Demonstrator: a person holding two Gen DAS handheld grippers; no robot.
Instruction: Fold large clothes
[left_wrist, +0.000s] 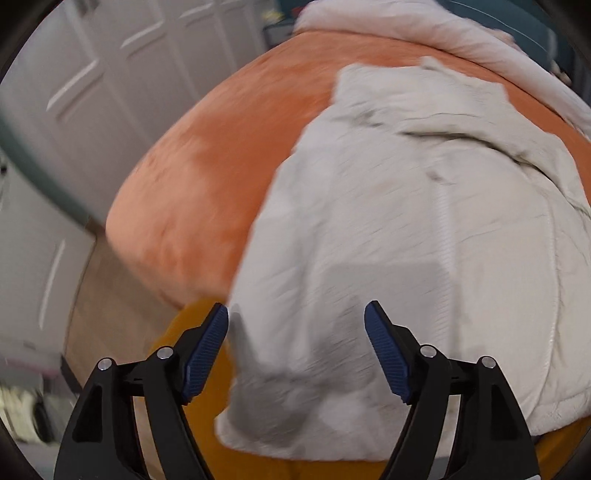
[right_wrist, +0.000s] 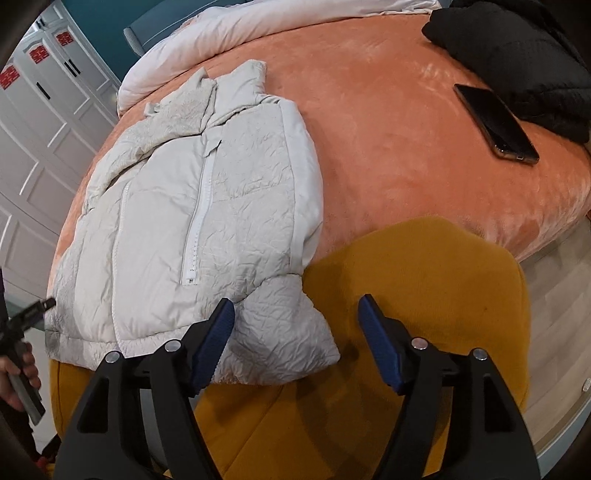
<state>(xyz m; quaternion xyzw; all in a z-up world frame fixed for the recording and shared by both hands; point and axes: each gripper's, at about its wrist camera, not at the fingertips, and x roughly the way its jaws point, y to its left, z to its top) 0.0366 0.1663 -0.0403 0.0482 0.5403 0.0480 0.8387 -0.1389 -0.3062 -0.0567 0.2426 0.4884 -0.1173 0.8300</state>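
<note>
Orange bedspread (right_wrist: 388, 122) carries a white puffer jacket (right_wrist: 207, 206); left gripper (left_wrist: 297, 328) and right gripper (right_wrist: 297, 323) both spread, pinching nothing

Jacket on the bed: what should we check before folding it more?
1. Jacket flat on the bed: ok.
2. Hem on the bed: not ok, it hangs onto the yellow cushion.
3. Left gripper open, empty: ok.
4. Right gripper open, empty: ok.
5. Phone clear of the jacket: ok.
6. Black clothes clear of the jacket: ok.
</note>
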